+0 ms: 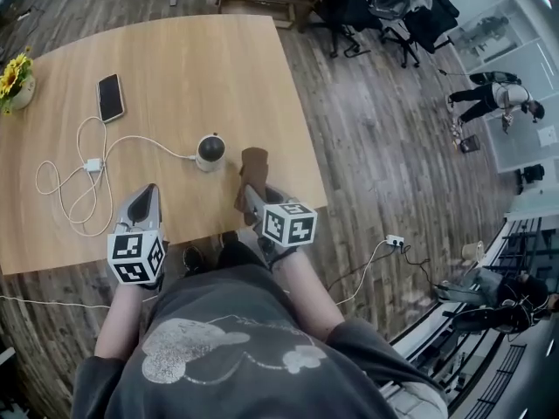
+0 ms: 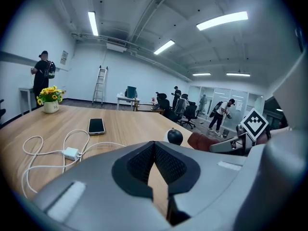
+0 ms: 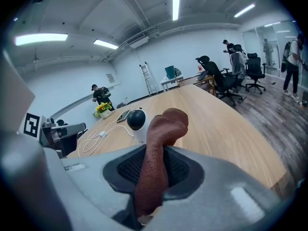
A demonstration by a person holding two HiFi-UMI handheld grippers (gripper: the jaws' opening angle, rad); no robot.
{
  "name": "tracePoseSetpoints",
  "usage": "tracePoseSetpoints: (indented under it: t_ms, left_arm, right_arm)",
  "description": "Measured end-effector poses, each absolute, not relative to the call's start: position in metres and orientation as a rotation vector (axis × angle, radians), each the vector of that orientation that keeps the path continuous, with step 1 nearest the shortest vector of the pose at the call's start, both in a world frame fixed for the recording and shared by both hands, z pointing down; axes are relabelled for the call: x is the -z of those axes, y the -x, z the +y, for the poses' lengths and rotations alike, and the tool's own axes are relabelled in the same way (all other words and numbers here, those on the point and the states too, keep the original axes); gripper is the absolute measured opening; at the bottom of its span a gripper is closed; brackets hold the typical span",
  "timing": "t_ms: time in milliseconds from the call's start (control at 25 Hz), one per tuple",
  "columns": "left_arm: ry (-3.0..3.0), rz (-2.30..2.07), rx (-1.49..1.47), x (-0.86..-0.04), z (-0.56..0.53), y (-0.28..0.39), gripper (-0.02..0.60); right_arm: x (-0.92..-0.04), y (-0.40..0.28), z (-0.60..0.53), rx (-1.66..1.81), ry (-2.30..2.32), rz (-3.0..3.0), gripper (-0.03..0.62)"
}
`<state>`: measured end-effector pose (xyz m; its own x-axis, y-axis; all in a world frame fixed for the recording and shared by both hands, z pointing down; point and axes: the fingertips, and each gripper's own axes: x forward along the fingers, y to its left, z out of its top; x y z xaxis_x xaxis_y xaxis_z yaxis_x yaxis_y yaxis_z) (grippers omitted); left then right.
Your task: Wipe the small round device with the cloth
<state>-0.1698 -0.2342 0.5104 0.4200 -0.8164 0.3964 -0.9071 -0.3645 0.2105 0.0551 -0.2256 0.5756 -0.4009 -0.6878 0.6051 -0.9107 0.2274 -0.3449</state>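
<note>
A light wooden bench (image 1: 192, 68) stands on a dark plank floor in an open office, with black chairs (image 1: 410, 11) beyond its far edge. From the head view, a small pot (image 1: 24, 94) at the left corner holds yellow flowers (image 1: 10, 70). A phone (image 1: 111, 96) lies flat farther in, and a white cable (image 1: 65, 182) loops from a plug (image 1: 93, 164) to the small round device (image 1: 210, 151) near the front edge. The brown cloth (image 1: 254, 168) sits just right of the device, with a strip of bare bench between them. The left gripper (image 1: 147, 195) hovers over the front edge, well left of the right gripper (image 1: 249, 192). In the left gripper view, its fingers (image 2: 137, 165) meet at the tips with nothing between them, and the device stands ahead and to the right. In the right gripper view, the fingers (image 3: 185, 170) are clamped on the cloth, which rises upright from them beside the device.
</note>
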Motion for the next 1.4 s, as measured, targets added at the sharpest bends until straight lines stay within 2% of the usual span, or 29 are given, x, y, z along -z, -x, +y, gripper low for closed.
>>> tracePoseSetpoints:
  t_ms: [480,1000,1400]
  left_arm:
    - [-2.235,-1.568,-0.285,-0.504,-0.201,0.145,0.018]
    - [-2.21,-1.671,-0.295,-0.484,-0.108,0.064,0.018]
    - [-2.248,-1.634,-0.305,-0.474,-0.081,0.054,0.018]
  right_arm:
    - [-0.568,-0.08,-0.198,-0.909,-1.437,-2.261,0.08]
    - [-0.563,-0.131,-0.118,-0.9,-1.24,-2.378,0.08]
    - [-0.567,-0.125,-0.085,-0.896,-1.224,-2.356,0.08]
